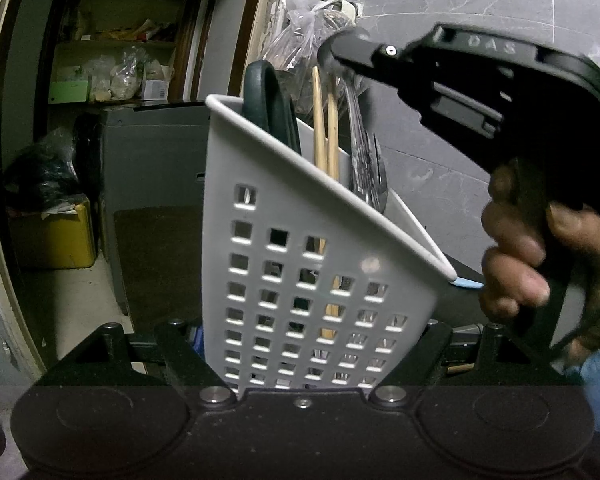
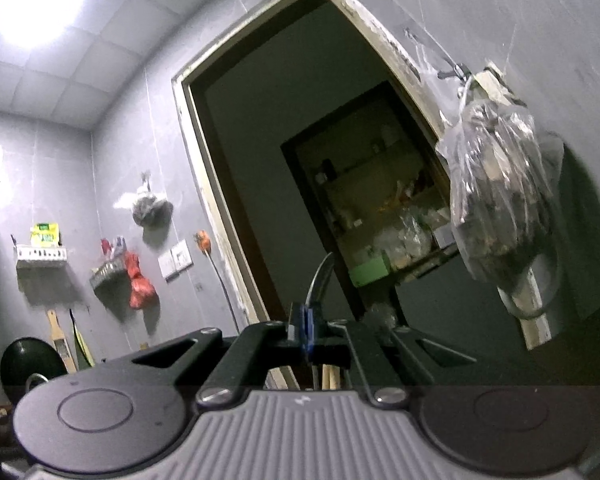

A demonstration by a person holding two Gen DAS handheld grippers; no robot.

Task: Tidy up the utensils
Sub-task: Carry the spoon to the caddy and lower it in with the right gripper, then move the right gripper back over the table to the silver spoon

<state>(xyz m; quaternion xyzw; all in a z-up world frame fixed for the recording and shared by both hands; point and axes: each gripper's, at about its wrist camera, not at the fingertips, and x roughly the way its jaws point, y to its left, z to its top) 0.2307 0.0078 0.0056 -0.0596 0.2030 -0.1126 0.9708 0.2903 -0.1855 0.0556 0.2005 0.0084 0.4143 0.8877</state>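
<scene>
Your left gripper (image 1: 300, 360) clamps the tilted caddy (image 1: 300, 280), already holding chopsticks (image 1: 326, 140); your right gripper (image 1: 340, 54), closed on a metal utensil (image 1: 358, 120) at upper centre, is mid-insertion.

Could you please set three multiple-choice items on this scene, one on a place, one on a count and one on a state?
1. Where are the wooden chopsticks?
A. Upright in the white perforated caddy
B. On the shelves beyond the doorway
C. In the hanging plastic bag

2. How many chopsticks show above the caddy's rim?
A. None
B. Two
C. Five

3. What is the state of the right gripper?
A. Wide open and empty
B. Out of view
C. Shut on a metal utensil above the caddy

Answers:
1 A: the pale sticks rise from the caddy, which the left gripper holds by its sides.
2 B: two sticks stand side by side.
3 C: its pads meet on the thin metal handle, as the right wrist view also shows.
</scene>
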